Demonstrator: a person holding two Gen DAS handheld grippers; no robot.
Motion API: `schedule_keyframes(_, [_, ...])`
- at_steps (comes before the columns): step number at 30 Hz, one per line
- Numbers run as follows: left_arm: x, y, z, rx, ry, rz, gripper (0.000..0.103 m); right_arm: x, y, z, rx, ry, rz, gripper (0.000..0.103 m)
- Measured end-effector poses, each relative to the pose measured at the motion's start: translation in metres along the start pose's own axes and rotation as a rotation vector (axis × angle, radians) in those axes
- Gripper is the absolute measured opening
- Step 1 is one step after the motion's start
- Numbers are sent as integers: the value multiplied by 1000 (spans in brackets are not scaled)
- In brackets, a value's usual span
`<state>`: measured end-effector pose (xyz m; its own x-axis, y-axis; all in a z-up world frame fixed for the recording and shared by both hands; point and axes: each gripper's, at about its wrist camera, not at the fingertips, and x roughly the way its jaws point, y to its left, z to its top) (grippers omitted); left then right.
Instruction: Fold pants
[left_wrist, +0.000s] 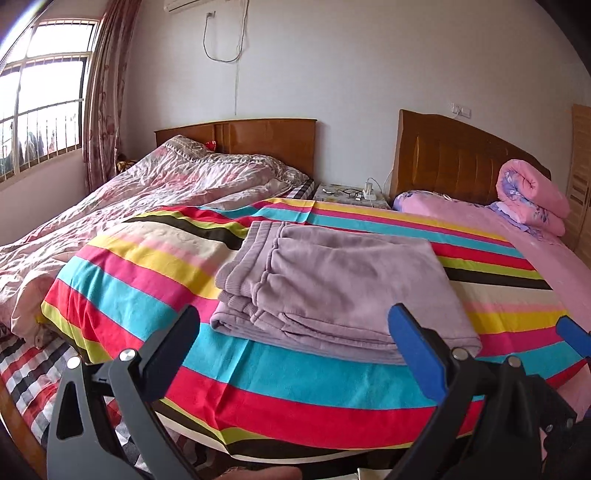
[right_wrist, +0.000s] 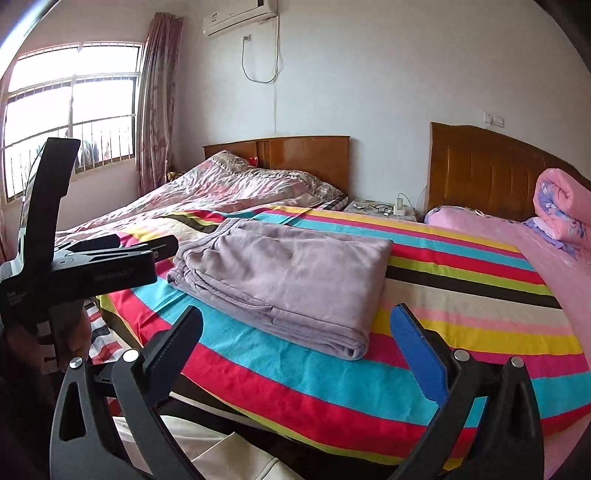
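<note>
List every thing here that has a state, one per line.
Lilac fleece pants: folded into a flat stack on the striped blanket, untouched.
Left tool: open, empty.
Right tool: open, empty.
Pink floral quilt: rolled up.
Maroon curtain: drawn aside.
</note>
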<state>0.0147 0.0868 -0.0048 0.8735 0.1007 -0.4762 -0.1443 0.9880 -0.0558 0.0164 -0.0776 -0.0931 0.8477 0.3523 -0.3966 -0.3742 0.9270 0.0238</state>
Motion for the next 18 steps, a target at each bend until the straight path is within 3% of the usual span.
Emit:
schedule_keyframes(9, [6, 2, -2, 5, 17, 35, 102, 0, -8, 0, 45, -1, -13, 98])
schedule_keyframes(18, [2, -8, -4, 51, 6, 22, 102, -1, -13, 0, 70, -6, -19, 98])
